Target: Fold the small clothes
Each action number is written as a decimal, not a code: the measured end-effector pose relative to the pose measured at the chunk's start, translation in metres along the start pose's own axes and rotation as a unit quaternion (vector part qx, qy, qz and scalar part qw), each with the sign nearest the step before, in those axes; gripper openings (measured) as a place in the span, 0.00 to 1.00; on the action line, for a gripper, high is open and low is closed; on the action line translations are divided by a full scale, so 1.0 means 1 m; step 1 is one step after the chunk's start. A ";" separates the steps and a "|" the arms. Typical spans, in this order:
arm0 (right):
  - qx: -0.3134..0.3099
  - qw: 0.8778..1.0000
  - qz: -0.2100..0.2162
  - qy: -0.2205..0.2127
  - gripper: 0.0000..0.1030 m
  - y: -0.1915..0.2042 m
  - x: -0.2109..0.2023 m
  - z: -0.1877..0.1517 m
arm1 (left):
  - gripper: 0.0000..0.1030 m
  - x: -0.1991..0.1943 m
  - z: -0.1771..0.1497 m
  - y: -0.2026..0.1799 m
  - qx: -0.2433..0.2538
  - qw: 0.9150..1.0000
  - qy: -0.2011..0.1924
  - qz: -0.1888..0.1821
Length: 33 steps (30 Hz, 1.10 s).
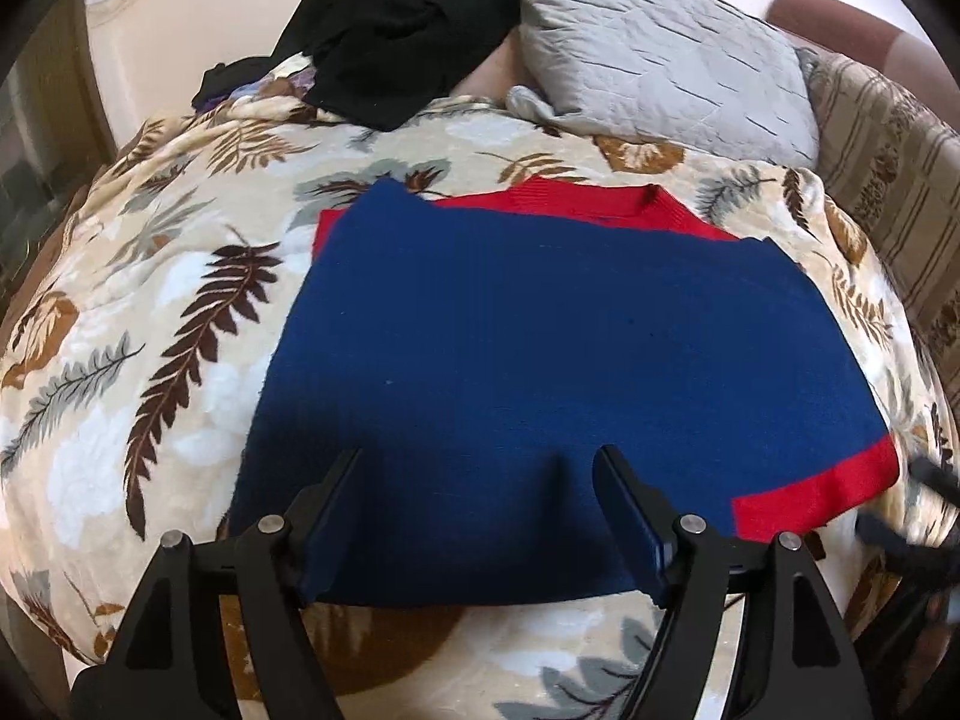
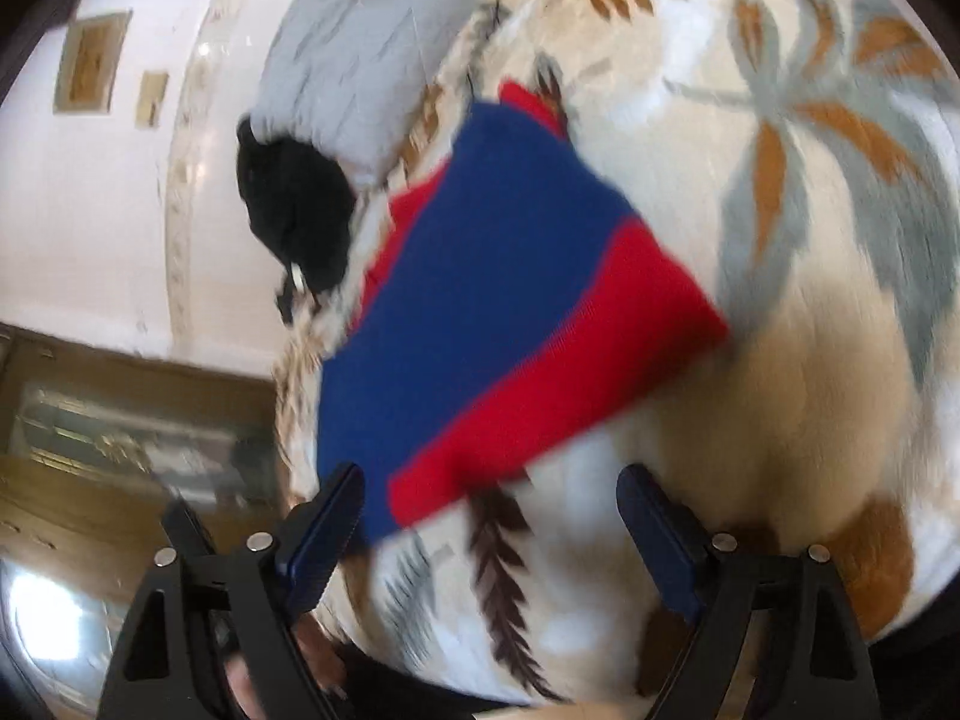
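A blue knitted sweater [image 1: 540, 348] with a red collar and a red hem band [image 1: 822, 492] lies folded flat on a leaf-patterned blanket [image 1: 180, 312]. My left gripper [image 1: 480, 451] is open and hovers over the sweater's near edge, with one finger on each side of the blue cloth. Neither pad presses on it. The right wrist view is blurred and tilted. There the sweater [image 2: 480, 300] shows its red hem [image 2: 570, 372]. My right gripper [image 2: 492, 471] is open just short of the near red corner, and nothing is pinched between its pads.
A heap of black clothes [image 1: 402, 24] lies at the far side of the blanket, beside a grey quilted pillow [image 1: 654, 54]. A striped sofa back [image 1: 888, 180] runs along the right. A blurred dark shape [image 1: 924, 516] sits at the sweater's right corner.
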State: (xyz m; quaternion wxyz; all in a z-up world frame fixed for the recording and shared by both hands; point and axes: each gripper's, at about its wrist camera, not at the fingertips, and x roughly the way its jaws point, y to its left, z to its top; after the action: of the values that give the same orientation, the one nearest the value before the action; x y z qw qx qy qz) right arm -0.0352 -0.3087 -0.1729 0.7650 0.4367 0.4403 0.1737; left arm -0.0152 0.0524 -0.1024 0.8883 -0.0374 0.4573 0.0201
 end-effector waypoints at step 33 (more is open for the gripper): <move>-0.032 0.997 -0.057 -0.050 0.72 0.018 0.005 0.026 | 0.81 0.025 0.015 -0.030 0.027 1.000 0.009 0.012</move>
State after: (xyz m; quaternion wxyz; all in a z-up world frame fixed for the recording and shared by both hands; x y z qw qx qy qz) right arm -0.0092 -0.3087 -0.1545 0.8080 0.3947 0.4200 0.1220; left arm 0.0133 0.0237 -0.1127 0.8844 -0.0081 0.4663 0.0179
